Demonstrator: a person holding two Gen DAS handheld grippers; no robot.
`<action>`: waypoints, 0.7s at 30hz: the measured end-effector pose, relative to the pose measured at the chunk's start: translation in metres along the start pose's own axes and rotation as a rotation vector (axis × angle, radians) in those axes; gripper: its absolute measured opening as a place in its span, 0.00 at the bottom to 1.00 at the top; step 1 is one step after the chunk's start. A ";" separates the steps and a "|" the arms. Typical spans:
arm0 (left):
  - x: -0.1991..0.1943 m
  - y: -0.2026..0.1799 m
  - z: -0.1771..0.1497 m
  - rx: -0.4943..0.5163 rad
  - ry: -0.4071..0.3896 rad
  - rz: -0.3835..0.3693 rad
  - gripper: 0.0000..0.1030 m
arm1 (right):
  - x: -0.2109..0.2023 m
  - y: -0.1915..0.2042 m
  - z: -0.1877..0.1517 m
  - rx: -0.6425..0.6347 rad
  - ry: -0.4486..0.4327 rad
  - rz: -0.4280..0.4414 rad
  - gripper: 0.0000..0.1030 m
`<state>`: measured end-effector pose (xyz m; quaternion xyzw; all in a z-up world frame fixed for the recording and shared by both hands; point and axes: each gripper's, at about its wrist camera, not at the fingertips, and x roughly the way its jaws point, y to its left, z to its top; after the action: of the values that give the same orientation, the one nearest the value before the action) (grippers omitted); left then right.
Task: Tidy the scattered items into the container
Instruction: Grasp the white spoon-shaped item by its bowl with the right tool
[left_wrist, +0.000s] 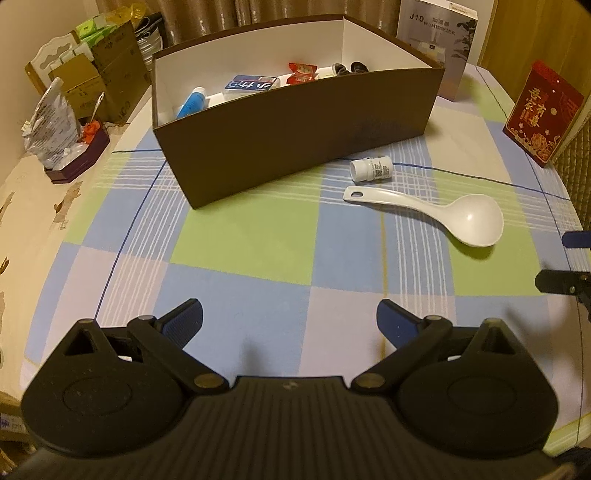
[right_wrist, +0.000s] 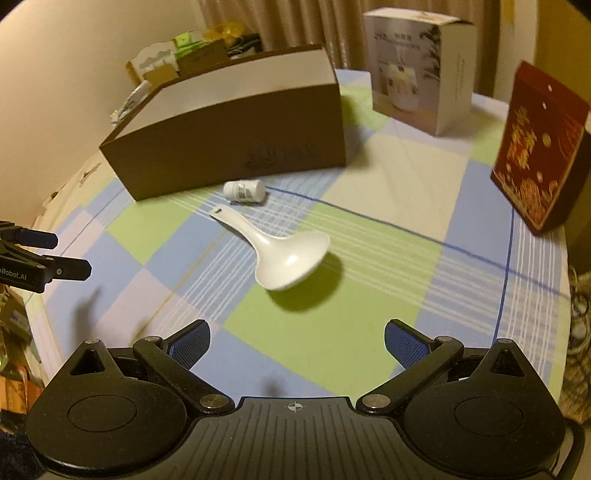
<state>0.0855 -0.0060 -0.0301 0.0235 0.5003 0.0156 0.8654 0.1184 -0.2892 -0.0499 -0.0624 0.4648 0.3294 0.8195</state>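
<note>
A brown open box with a white inside stands on the checked tablecloth; it also shows in the right wrist view. It holds a blue tube, a blue-white pack, red wrappers and small dark items. A small white bottle lies on its side in front of the box. A white spoon lies beside it. My left gripper is open and empty, low over the cloth. My right gripper is open and empty, short of the spoon.
A red printed box stands at the right edge. A white product carton stands behind the brown box. Cardboard boxes and a plastic bag crowd the far left. The right gripper's fingers show at the right edge of the left wrist view, the left gripper's fingers at the left edge of the right wrist view.
</note>
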 end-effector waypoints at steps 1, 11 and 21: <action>0.001 0.000 0.001 0.007 -0.002 -0.005 0.96 | 0.001 0.000 -0.001 0.009 0.002 -0.005 1.00; 0.020 -0.007 0.021 0.091 -0.014 -0.079 0.92 | 0.003 -0.013 0.004 0.136 -0.019 -0.061 1.00; 0.047 -0.017 0.047 0.162 -0.005 -0.147 0.91 | 0.011 -0.020 0.016 0.187 -0.012 -0.095 1.00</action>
<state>0.1498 -0.0216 -0.0479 0.0569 0.4980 -0.0884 0.8608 0.1459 -0.2927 -0.0535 -0.0057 0.4852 0.2457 0.8391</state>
